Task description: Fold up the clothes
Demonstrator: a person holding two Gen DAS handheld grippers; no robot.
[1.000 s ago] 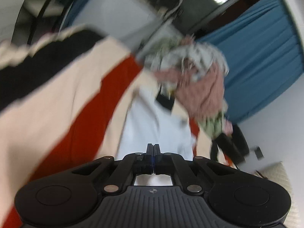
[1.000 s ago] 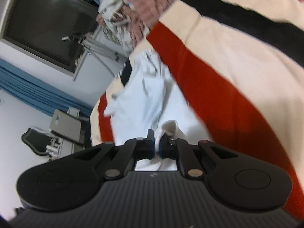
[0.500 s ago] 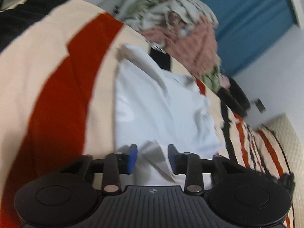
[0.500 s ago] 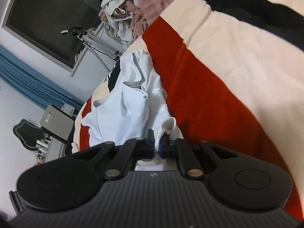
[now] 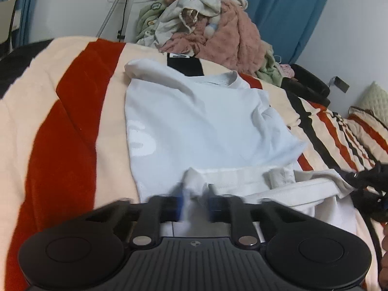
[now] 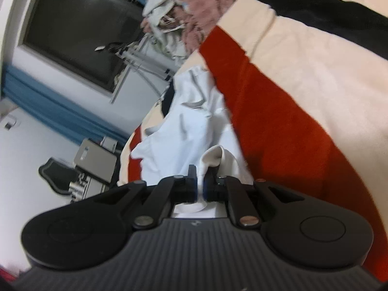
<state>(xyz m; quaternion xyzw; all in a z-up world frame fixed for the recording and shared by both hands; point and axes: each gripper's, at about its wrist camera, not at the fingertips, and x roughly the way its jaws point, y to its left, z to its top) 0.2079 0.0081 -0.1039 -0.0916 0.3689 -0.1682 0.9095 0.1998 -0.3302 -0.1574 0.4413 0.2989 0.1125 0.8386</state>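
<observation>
A white T-shirt (image 5: 194,121) lies spread on the striped blanket, collar at the far end, hem near me. My left gripper (image 5: 195,201) sits at the near hem with its jaws apart and blurred; a fold of white cloth stands between them, not pinched. My right gripper (image 6: 199,185) is shut on a bunched edge of the same T-shirt (image 6: 184,133). The right gripper also shows at the right edge of the left wrist view (image 5: 371,181), holding the hem corner.
The bed is covered by a blanket (image 5: 60,133) striped red, cream and black. A heap of pink, white and green clothes (image 5: 208,26) lies at the far end. A tripod (image 5: 114,7) and blue curtains (image 5: 286,12) stand behind. A pillow (image 5: 373,101) lies far right.
My left gripper has opened and let go of the shirt hem, and its view has swung level over the bed. My right gripper stays shut on the shirt edge.
</observation>
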